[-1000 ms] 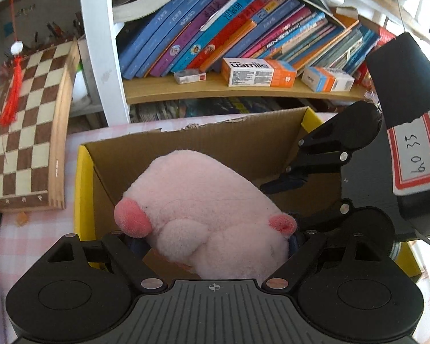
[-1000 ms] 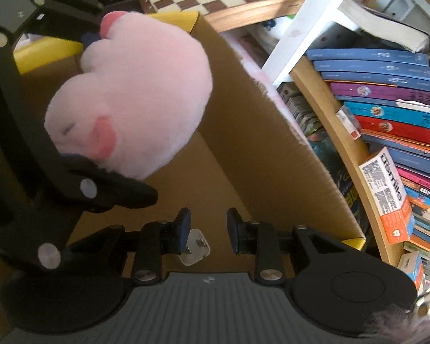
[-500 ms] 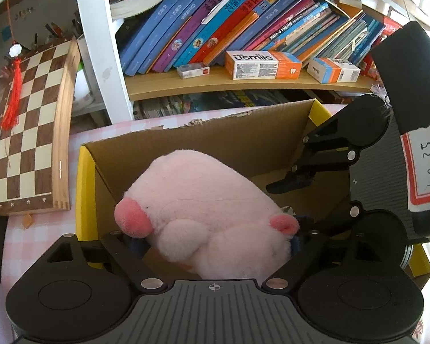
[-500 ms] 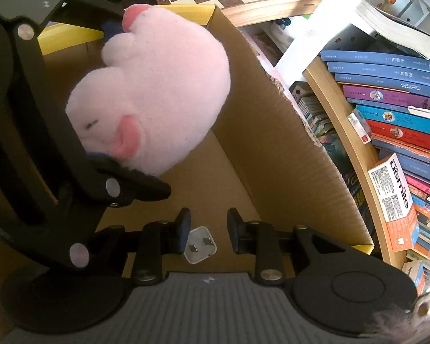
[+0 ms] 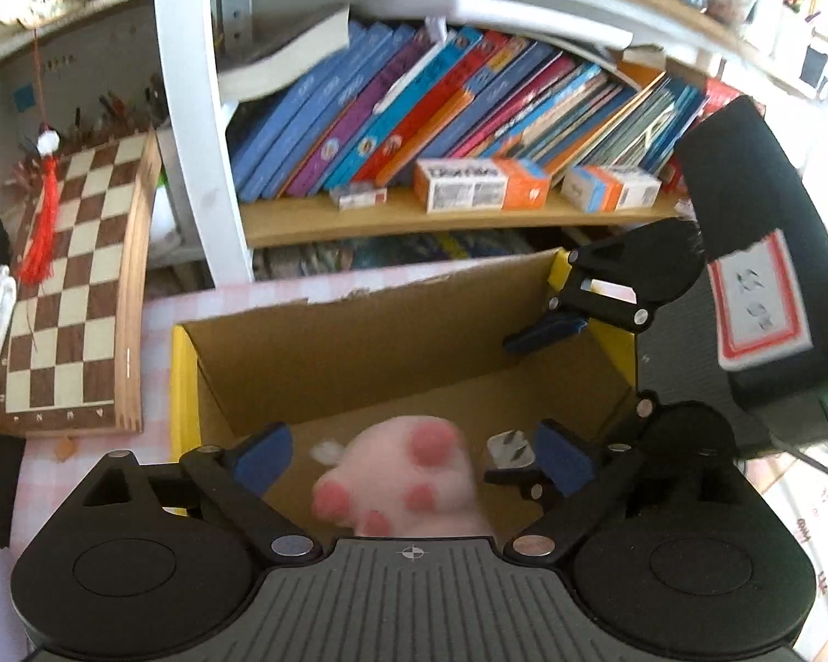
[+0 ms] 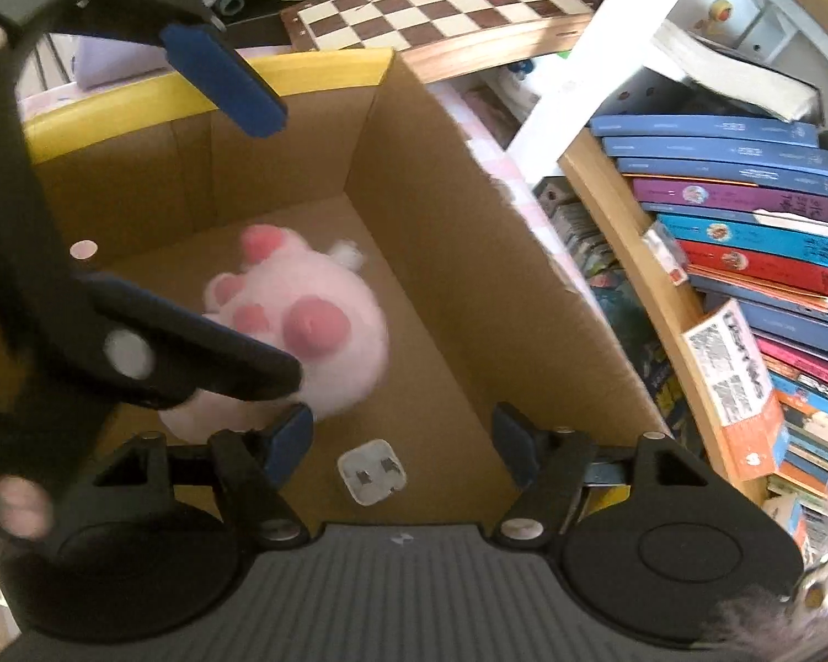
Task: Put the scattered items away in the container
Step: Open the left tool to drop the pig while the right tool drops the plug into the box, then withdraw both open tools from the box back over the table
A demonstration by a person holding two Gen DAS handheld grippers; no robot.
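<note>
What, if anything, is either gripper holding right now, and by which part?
Nothing. The left gripper and right gripper have just opened; the plush and the plug lie loose in the box.

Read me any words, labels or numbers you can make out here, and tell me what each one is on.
Orange and white carton on the shelf: brand print, too blurred to read.
White label on the right gripper: handwritten digits, blurred.
Book spines: too small.
Chessboard edge markings: too small.

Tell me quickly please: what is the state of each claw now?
Left claw: open, has just been opening; pink plush toy lies free in the cardboard box.
Right claw: open, has just been opening; white charger plug lies free below.
</note>
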